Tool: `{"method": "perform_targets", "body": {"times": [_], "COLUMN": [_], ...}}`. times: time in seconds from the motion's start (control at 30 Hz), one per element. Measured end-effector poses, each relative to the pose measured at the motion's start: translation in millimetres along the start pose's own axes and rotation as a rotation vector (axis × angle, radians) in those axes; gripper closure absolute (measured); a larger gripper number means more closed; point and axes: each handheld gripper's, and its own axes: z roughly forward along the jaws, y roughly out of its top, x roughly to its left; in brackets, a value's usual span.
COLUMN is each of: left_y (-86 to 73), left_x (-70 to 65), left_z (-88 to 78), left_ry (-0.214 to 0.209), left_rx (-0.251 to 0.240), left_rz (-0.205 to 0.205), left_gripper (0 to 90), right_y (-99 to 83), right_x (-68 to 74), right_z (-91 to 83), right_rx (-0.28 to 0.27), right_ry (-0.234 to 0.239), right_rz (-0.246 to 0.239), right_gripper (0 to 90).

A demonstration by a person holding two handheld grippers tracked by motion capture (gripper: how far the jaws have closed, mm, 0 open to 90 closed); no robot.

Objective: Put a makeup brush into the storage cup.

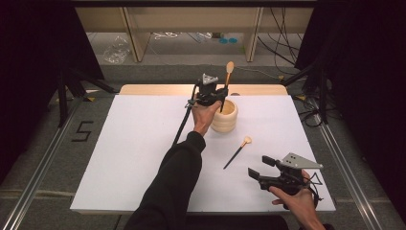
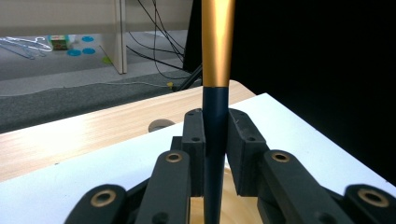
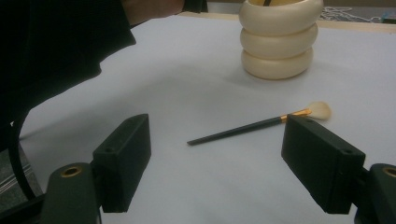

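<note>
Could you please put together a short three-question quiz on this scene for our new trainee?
1. True or false: the left gripper is shut on the upright brush above the cream holder.
2. Where does the second brush lie? A) inside the holder B) flat on the white table C) between the right gripper's jaws
3. How do the jaws of the right gripper stand?

Key:
1. True; its jaws clamp the dark handle.
2. B; it lies between the holder and the right gripper.
3. Wide open, with nothing held.
</note>
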Motion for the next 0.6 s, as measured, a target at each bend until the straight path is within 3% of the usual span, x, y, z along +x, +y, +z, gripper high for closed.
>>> {"method": "perform_targets", "body": {"times": [0.6], "left_y": [-15.6], "left_x": [3.8], "left_z": [4.7], "left_ry": [0.002], "left_rx": [-0.001], "left_rz": [-0.012], "left_gripper": [77.7], "right_y": [0.0], "right_x": [0.3], "right_z": [0.1], "right_rx": [0.001], "right_ry": [0.001], "right_rz": [-0.003], "right_gripper": [25.3]}}
